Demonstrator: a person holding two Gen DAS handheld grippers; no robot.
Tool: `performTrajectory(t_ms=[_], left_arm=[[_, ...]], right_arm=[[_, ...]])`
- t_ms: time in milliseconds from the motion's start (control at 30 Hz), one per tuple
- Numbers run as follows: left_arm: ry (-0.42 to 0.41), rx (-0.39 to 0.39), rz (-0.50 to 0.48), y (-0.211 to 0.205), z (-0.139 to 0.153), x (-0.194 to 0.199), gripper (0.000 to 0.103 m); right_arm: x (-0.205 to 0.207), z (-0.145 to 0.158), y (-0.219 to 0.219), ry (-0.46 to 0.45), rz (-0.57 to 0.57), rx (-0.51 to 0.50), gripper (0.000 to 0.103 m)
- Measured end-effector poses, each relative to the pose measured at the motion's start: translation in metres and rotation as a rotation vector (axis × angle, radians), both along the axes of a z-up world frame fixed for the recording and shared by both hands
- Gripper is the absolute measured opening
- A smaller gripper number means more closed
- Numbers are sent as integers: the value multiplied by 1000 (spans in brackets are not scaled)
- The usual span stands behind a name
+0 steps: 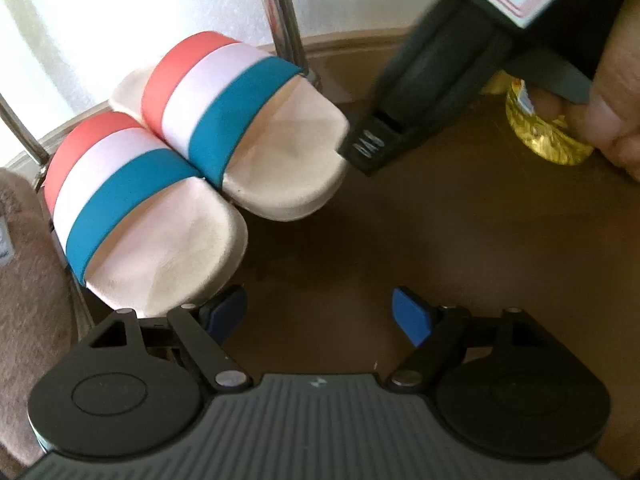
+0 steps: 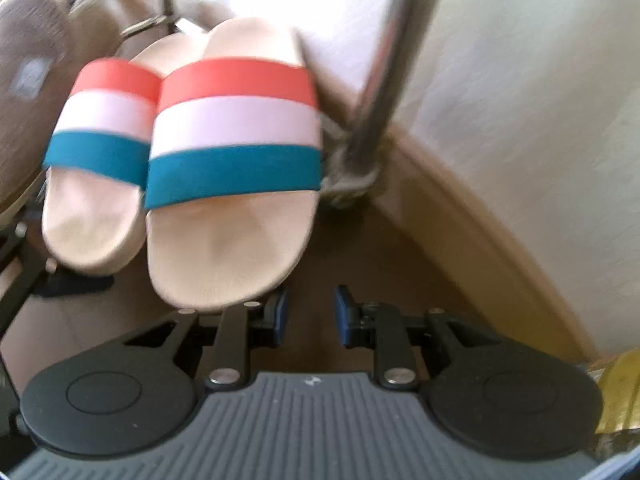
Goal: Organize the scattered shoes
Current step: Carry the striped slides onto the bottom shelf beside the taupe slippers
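Two striped slides sit side by side on the low rung of a metal shoe rack, toes overhanging toward the cameras. The nearer-left slide [image 1: 136,216] and its partner [image 1: 256,128] touch along their inner edges; a brown plush slipper [image 1: 28,264] lies just beside them at the frame edge. The left tool [image 1: 320,316] hangs with its jaws well apart and nothing between them, close to the toe of the left slide. The right tool [image 2: 310,316] stands with only a narrow gap between its pads, gripping nothing, just below the toe of the right-hand slide [image 2: 232,184]. The pair appears placed on the rack; by this reading, the next move calls for fetching another loose shoe, not visible here.
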State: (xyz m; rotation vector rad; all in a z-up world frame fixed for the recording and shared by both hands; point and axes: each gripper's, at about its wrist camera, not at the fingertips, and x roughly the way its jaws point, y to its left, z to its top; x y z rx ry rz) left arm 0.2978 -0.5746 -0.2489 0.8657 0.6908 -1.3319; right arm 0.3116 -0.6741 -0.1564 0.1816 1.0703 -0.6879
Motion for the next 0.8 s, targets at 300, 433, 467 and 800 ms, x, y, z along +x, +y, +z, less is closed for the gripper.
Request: performTrajectory(t_ms=[300,433,467,800], left_arm=[[-7,-6,20,21,6,-2,83],[0,-6,44,18,9,4,83],[10,-10,58,20,10,5,83],[39,-27,173,63,32,18,83]], right_arm=[[-12,-20,6,-11,-26,-16,23],[2,-19,9,-14,-20,-63,21],[4,-18,9,-10,-16,-80,19],[20,18,13,-393,151,63,42]])
